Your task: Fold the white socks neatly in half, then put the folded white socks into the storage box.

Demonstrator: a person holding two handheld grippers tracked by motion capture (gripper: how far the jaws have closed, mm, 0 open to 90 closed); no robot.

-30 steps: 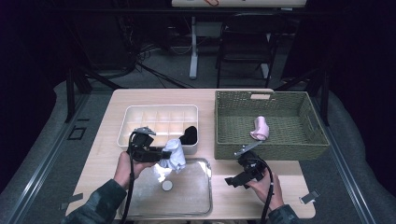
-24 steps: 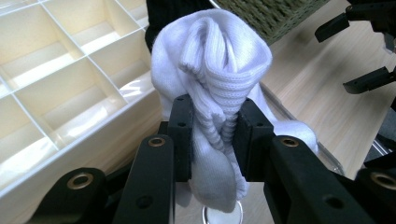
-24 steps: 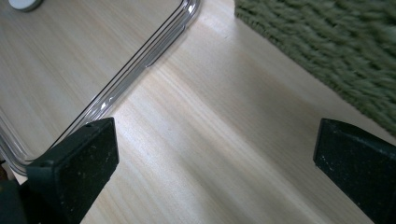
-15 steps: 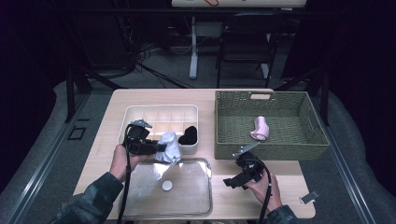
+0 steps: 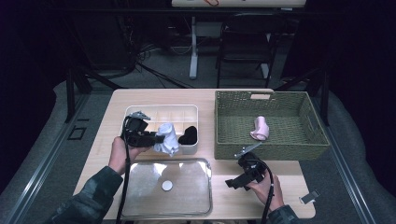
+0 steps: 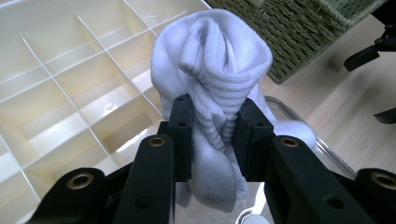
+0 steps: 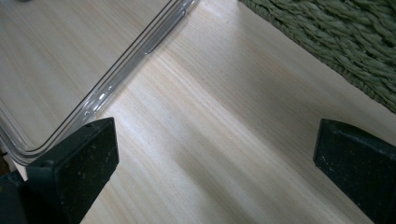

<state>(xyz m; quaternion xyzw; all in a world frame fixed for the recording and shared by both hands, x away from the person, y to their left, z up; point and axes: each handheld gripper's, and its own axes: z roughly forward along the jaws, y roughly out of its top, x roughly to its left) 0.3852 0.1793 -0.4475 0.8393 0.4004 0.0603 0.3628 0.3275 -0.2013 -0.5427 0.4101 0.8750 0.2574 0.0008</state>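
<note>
the left fingers are clamping a rolled white sock, pads pressing into its ribbed cuff from both sides, so the bundle is bulging above and hanging below them. in the high view the left gripper is holding the sock in the air at the near right corner of the white divided box, just above the box's front wall and beside the black sock lying in one of its right-hand cells. the clear tray is sitting on the bench nearer the person, with a small round disc lying on it.

the right fingers are standing wide apart with nothing between them, only bare bench under them; in the high view the right gripper is resting low near the front wall of the woven basket, where a pink sock is lying.

by the look of it, the step in hand is the carry: the sock is lifted and on its way to a cell. the next move is calling for the bundle to be brought over an empty cell, probably one next to the black sock, lowered until it is sitting between the dividers, and only then let go. the hanging tail could be catching on the box wall, so it needs clearing first.
</note>
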